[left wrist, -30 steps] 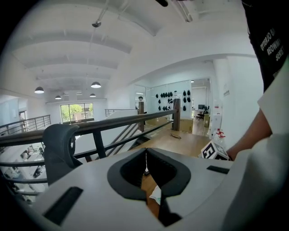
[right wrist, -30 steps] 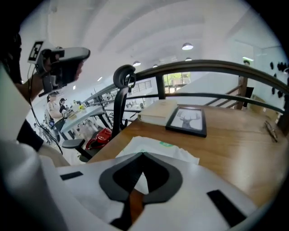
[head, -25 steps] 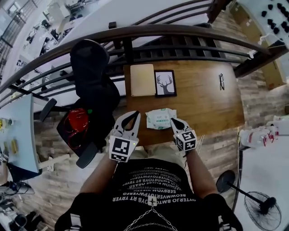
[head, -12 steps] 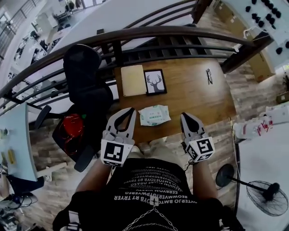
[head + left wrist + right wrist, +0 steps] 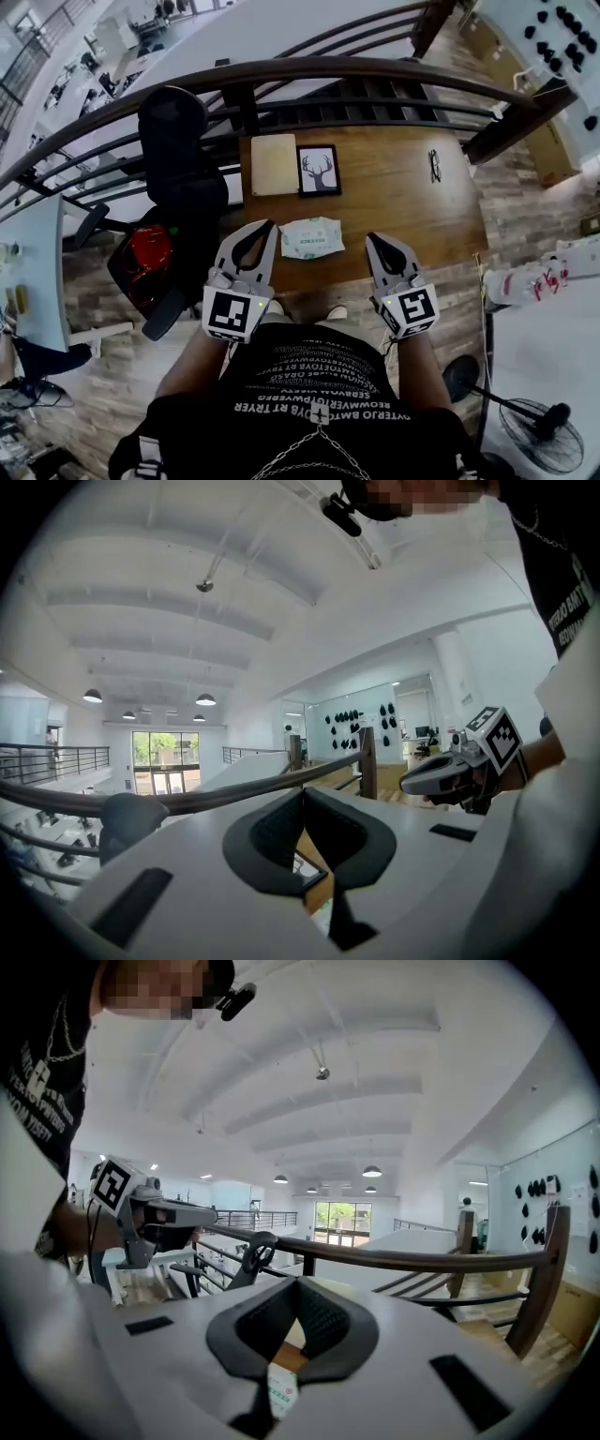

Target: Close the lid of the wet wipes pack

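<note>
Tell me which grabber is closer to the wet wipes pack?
Left, it looks. The left gripper hangs just beside the wet wipes pack, at its left edge; the right gripper is off its right side, across a wider gap.

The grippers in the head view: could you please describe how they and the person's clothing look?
Both the left gripper and right gripper are light grey shells tapering to dark-lined jaws. Each carries a cube with black-and-white square markers at its rear. The T-shirt is black and short-sleeved, with white lettering.
</note>
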A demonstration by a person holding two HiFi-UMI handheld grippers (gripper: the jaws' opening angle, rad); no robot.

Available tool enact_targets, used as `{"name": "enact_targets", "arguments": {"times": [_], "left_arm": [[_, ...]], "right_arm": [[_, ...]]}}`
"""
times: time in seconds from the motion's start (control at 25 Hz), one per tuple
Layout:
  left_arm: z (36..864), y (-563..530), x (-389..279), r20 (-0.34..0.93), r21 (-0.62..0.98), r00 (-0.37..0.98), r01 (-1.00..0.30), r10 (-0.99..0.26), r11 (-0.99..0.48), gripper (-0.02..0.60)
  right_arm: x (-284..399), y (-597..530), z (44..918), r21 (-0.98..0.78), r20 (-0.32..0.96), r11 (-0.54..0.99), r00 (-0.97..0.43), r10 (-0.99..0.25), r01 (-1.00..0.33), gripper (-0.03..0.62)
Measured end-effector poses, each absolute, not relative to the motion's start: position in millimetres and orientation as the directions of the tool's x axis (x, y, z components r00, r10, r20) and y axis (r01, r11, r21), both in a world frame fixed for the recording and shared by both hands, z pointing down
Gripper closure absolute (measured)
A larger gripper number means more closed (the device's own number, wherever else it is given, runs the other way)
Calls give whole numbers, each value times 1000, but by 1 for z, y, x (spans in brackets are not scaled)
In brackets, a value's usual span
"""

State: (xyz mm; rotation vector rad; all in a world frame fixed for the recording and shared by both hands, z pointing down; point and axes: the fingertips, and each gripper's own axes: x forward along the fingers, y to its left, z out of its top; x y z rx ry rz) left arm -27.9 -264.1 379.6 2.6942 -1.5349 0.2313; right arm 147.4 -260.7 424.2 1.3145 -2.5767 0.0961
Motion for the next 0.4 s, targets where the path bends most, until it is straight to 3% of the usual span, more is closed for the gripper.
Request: {"name": "enact_targets", "arguments": {"times": [0.4], "left_arm": [[397, -269, 49, 186, -57, 446, -885, -875, -463, 554]], "right_arm": [[176, -264, 441, 20, 279, 725, -692, -665, -689, 580]]}}
